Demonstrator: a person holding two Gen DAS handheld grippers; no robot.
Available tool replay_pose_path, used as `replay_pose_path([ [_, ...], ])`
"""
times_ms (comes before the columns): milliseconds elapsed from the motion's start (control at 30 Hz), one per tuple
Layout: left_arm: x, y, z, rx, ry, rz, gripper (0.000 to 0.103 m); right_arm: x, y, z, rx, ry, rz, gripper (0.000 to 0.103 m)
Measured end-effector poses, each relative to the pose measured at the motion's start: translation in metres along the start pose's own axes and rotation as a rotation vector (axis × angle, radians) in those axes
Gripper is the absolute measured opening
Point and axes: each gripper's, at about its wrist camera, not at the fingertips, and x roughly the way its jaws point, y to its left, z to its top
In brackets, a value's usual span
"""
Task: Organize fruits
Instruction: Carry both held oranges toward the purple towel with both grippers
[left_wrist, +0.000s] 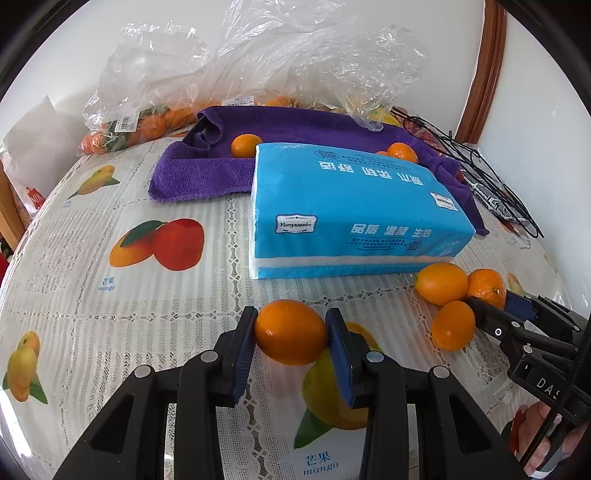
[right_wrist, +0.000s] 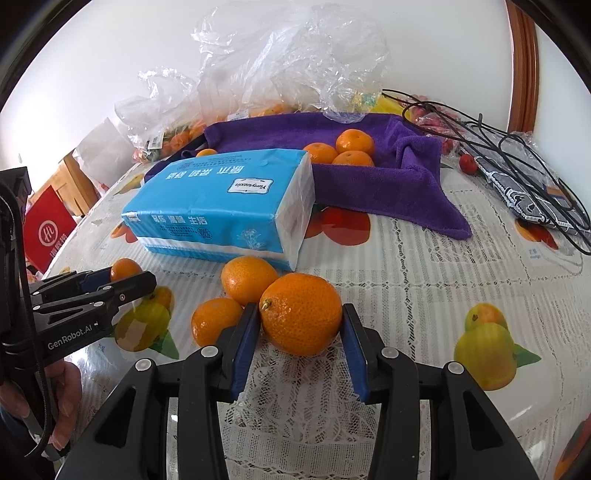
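My left gripper (left_wrist: 291, 326) is shut on a smooth orange kumquat (left_wrist: 290, 332) just above the tablecloth. My right gripper (right_wrist: 301, 325) stands around a dimpled mandarin (right_wrist: 301, 314) on the table; the left pad touches it, the right pad is a hair off. Two more kumquats (right_wrist: 248, 278) (right_wrist: 216, 320) lie just left of the mandarin. Three mandarins (right_wrist: 354, 142) and another orange fruit (left_wrist: 245, 145) rest on the purple towel (right_wrist: 388, 184) behind. The left gripper shows in the right wrist view (right_wrist: 129, 275), the right gripper in the left wrist view (left_wrist: 491, 301).
A blue tissue pack (left_wrist: 351, 210) lies mid-table between the grippers and the towel. Clear plastic bags (left_wrist: 229, 70) with oranges sit at the back. Black cables and a patterned pouch (right_wrist: 524, 192) lie at the right. The fruit-print lace tablecloth (left_wrist: 129, 314) covers the table.
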Motion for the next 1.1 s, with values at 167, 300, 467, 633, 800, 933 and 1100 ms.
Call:
replay_pose_path([
  [167,0.0003,-0.0006,-0.0004,-0.001,0.000,-0.019,0.041,0.0062,-0.0001,-0.0005,0.009,0.030,-0.010,0.044],
  [300,0.0002,0.0010,-0.0005,-0.012,-0.002,-0.029,0.041,0.0068,0.0019,0.0000,0.003,0.031,-0.020,0.044],
  [467,0.0006,0.0001,-0.0007,-0.007,-0.001,-0.023,0.041,0.0072,0.0038,-0.0001,-0.009,0.034,-0.034,0.044],
  [633,0.0013,-0.0028,-0.0006,0.007,0.002,-0.013,0.043,0.0080,0.0076,-0.0006,-0.032,0.038,-0.048,0.044],
  [800,0.0014,-0.0028,-0.0006,0.009,0.002,-0.010,0.043,0.0080,0.0074,-0.0007,-0.032,0.038,-0.049,0.044],
  [933,0.0013,-0.0024,-0.0008,0.008,0.001,-0.010,0.043,0.0081,0.0074,-0.0008,-0.032,0.038,-0.049,0.044],
  [1100,0.0014,-0.0022,-0.0009,0.007,0.001,-0.011,0.043,0.0081,0.0075,-0.0010,-0.031,0.037,-0.048,0.044],
])
